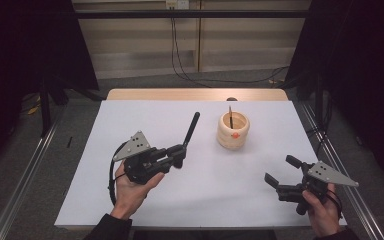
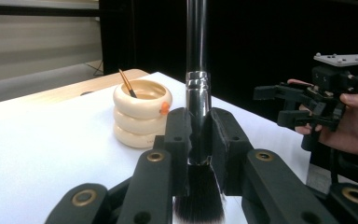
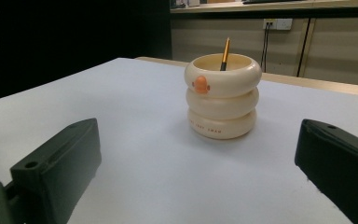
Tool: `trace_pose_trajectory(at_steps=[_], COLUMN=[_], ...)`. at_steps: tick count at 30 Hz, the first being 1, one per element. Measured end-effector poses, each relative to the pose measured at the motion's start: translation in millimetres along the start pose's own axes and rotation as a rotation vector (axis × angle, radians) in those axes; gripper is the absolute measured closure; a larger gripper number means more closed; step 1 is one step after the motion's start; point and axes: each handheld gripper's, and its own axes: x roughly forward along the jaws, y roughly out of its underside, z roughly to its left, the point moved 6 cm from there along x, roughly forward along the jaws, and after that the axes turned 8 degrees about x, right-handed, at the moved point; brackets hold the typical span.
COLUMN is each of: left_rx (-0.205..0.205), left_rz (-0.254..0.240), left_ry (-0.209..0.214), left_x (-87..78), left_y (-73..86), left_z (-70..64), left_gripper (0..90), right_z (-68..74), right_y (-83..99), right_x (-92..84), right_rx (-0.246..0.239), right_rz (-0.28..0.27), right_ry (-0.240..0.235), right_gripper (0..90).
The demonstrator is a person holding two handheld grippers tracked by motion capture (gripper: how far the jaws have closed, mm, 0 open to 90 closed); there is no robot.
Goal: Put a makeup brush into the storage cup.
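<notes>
Inside cream holder (image 3: 223,95), 1 thin brush (image 3: 225,54)

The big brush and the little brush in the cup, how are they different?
The big brush has a thick black handle with a silver band; the little brush has a thin yellowish handle. The big brush is clamped in the left gripper, its handle pointing toward the cream cup; the little brush stands leaning inside that cup. The big brush's dark bristles show; the little brush's tip is hidden in the cup. Both are slim and straight.
</notes>
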Motion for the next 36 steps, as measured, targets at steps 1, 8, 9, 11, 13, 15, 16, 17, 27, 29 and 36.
trace_pose_trajectory(at_steps=[1, 8, 9, 11, 13, 15, 16, 17, 27, 29, 36], left_rx=[0.009, 0.043, 0.043, 0.055, 0.056, 0.051, 0.053, 0.057, 0.088, 0.088, 0.103], left_rz=[0.000, 0.076, 0.087, 0.115, 0.144, 0.158, 0.174, 0.190, 0.344, 0.358, 0.430], left_ry=[0.017, 0.027, 0.023, 0.045, 0.060, 0.055, 0.050, 0.048, 0.082, 0.090, 0.113], left_x=[0.8, 1.4, 1.3, 1.4, 3.2, 4.1, 4.2, 4.9, 13.3, 15.4, 22.8], left_y=[0.2, -1.1, -1.1, -0.7, 0.1, 0.8, 1.3, 1.8, 8.2, 9.1, 11.9], left_z=[-0.5, -3.8, -4.1, -5.0, -5.9, -5.0, -5.2, -4.8, -10.8, -10.9, -13.2], left_gripper=[77.8, 77.8, 77.8, 77.8, 77.8, 77.8, 77.8, 77.8, 77.8, 77.8, 77.8], right_z=[0.1, 0.3, 0.4, 0.5, 0.4, 0.7, 0.8, 0.8, 2.2, 2.0, 3.2], right_y=[-0.1, 0.1, 0.0, 0.0, 0.1, 0.1, 0.1, 0.2, 0.1, 0.1, 0.4], right_x=[0.0, -0.1, -0.1, 0.0, 0.1, 0.0, 0.0, 0.1, 0.8, 0.7, 0.8], right_rx=[-0.001, -0.004, -0.002, -0.004, -0.004, -0.003, -0.003, -0.004, -0.003, -0.006, -0.006], right_rz=[-0.001, 0.002, 0.002, 0.003, 0.004, 0.004, 0.003, 0.004, 0.003, 0.004, 0.009], right_ry=[0.000, -0.008, -0.006, -0.008, -0.007, -0.008, -0.009, -0.009, -0.018, -0.019, -0.029], right_gripper=[0.0, 0.0, 0.0, 0.0, 0.0, 0.0, 0.0, 0.0, 0.0, 0.0, 0.0])
